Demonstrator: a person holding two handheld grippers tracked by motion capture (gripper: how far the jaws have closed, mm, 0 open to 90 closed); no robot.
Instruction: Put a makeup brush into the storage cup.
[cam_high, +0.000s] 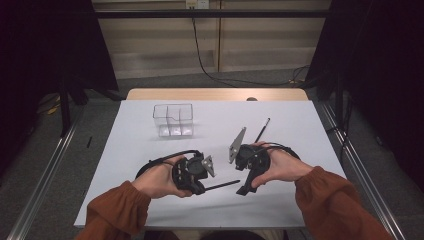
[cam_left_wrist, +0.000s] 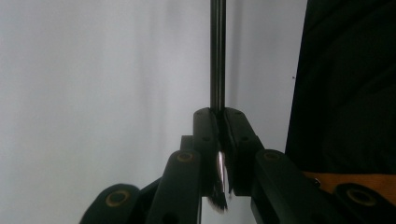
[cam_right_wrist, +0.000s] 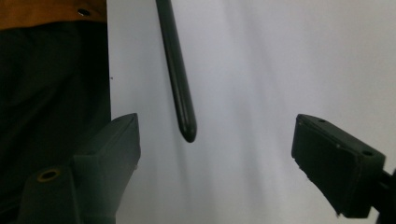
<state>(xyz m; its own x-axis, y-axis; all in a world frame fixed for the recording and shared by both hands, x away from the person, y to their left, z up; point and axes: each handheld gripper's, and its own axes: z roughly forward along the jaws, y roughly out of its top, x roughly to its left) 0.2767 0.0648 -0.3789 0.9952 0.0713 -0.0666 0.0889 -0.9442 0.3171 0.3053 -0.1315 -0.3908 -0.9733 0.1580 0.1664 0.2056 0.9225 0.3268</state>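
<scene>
My left gripper (cam_high: 202, 187) pinches the brush (cam_left_wrist: 217, 60) while my right gripper (cam_right_wrist: 215, 154) stands spread around its tip (not touching), so closing off-centre could knock it askew.

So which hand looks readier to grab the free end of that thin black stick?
Probably the right gripper. Its jaws stand open on either side of the rounded tip of the black stick without touching it, so closing should catch it. The left gripper is already shut on the other end.

The high view looks forward and down on the white table (cam_high: 150, 200) from afar; both gripper views sit close above it (sharing the dark rod (cam_high: 222, 185)).
</scene>
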